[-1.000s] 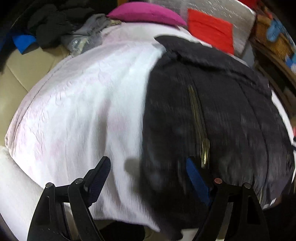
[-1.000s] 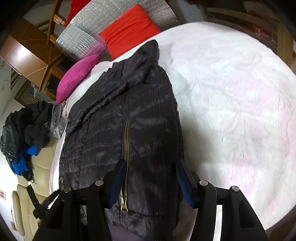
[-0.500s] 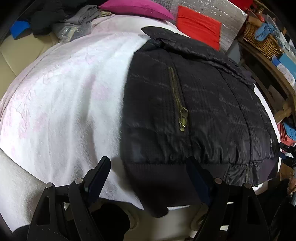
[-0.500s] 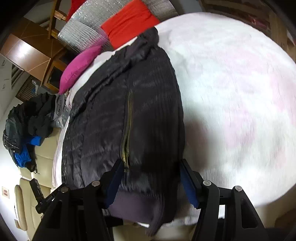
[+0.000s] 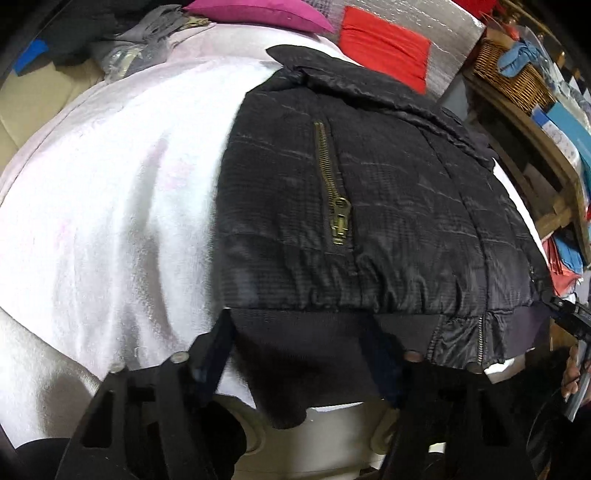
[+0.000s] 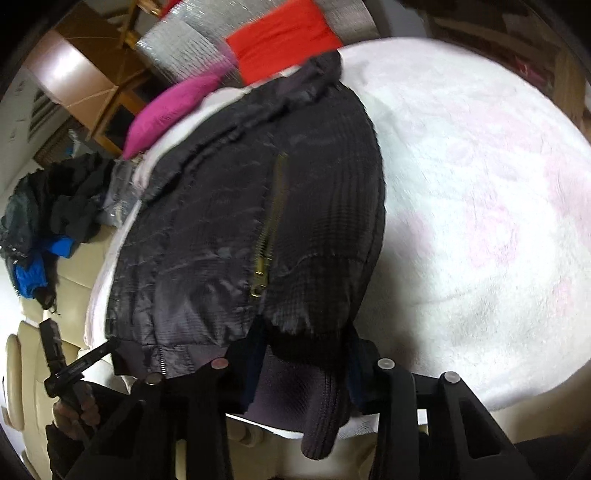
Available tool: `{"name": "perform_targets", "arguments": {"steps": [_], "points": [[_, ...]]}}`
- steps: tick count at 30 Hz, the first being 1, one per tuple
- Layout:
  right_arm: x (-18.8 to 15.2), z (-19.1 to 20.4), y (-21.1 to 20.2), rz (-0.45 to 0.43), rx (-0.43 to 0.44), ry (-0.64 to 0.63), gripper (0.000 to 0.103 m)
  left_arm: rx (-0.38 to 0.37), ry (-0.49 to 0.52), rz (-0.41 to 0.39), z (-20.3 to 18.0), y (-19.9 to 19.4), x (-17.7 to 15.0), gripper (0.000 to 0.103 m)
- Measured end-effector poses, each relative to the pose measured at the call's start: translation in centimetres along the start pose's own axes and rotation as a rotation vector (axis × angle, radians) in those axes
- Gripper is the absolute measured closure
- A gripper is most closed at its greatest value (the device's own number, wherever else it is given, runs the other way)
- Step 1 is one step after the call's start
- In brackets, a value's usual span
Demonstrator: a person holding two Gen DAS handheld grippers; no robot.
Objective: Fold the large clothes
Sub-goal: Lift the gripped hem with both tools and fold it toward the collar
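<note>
A black quilted jacket [image 5: 369,206] with a brass pocket zip lies on a white and pink blanket [image 5: 110,203], its ribbed hem hanging over the near edge. My left gripper [image 5: 301,350] straddles the hem's left end. Its jaws are closing, with flat hem cloth between them and the pads not pressing. In the right wrist view the jacket [image 6: 258,206] bulges over my right gripper [image 6: 304,360], whose jaws are closing on the bunched right end of the hem. Each gripper also shows at the other view's edge.
A magenta cushion [image 5: 258,14] and a red cushion [image 5: 384,48] lie behind the jacket. A pile of dark clothes [image 6: 48,206] sits on the beige sofa [image 6: 70,280]. A wicker basket [image 5: 513,74] stands on wooden shelves at the right. Wide bare blanket [image 6: 480,184] lies beside the jacket.
Both grippers have come in to the jacket's near hem, and both pairs of jaws have narrowed. The hem now sits between the fingers, and the right end has bunched up.
</note>
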State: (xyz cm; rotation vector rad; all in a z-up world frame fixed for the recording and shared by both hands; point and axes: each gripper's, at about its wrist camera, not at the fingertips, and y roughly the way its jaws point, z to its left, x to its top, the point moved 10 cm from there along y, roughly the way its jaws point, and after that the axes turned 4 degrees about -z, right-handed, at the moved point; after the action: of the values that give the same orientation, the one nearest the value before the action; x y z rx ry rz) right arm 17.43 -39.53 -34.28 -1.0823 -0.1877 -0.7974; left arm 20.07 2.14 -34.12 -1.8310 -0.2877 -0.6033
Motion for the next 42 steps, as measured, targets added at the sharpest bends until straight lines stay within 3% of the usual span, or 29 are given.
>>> {"name": "perform_targets", "arguments": {"steps": [6,8,9,12,14,20,24,26,27,28,30,32,34,36,37,42], "points": [[-0.4,-0.5,0.9,0.047,0.002,0.050,0.057,0.004,-0.006,0.005,0.4,-0.2,-0.4,0.036],[-0.7,-0.2,1.1,0.072,0.017,0.060,0.034,-0.005,-0.003,0.024,0.5,0.2,-0.5,0.027],[-1.1,0.1,1.3,0.091,0.028,0.057,0.032,-0.011,0.006,0.046,0.2,0.6,-0.9,0.024],[-1.8,0.8,2.0,0.105,-0.020,-0.030,0.032,0.015,0.053,0.057,-0.4,1.1,-1.2,0.024],[-1.9,1.2,2.1,0.091,-0.052,-0.086,0.044,0.012,0.056,0.048,-0.7,1.1,-1.2,0.024],[-0.8,1.5,1.1,0.028,-0.035,-0.094,0.070,-0.004,0.009,0.010,0.6,0.2,-0.5,0.053],[0.0,2.5,0.1,-0.016,0.035,-0.088,0.070,-0.004,0.033,-0.002,0.3,0.0,-0.4,0.056],[-0.2,2.2,0.6,0.007,0.025,-0.069,0.070,-0.016,0.031,0.011,-0.1,0.4,-0.4,0.047],[-0.5,1.9,1.0,0.030,0.019,-0.052,0.067,-0.028,0.032,0.021,-0.5,0.7,-0.5,0.036],[-0.7,1.6,1.4,0.052,0.013,-0.031,0.067,-0.034,0.037,0.027,-1.1,1.1,-0.5,0.032],[-1.0,1.5,1.6,0.069,0.013,-0.008,0.063,-0.010,0.078,0.031,-1.7,1.4,-0.7,0.031],[-1.2,1.7,1.8,0.081,0.029,0.002,0.042,-0.004,0.092,0.024,-2.2,1.6,-0.6,0.032],[-1.6,1.9,2.3,0.097,0.019,-0.020,0.043,0.001,0.086,0.010,-2.1,1.4,-0.4,0.048],[-1.7,2.5,2.5,0.084,-0.024,-0.102,0.054,0.001,0.065,0.002,-1.5,1.2,-0.3,0.061],[-1.6,2.8,2.4,0.073,-0.039,-0.135,0.064,-0.006,0.058,-0.004,-1.3,1.0,-0.2,0.069],[-0.5,4.1,1.0,0.000,0.018,-0.157,0.077,-0.028,0.108,-0.071,-2.0,-0.5,0.4,0.084]]}}
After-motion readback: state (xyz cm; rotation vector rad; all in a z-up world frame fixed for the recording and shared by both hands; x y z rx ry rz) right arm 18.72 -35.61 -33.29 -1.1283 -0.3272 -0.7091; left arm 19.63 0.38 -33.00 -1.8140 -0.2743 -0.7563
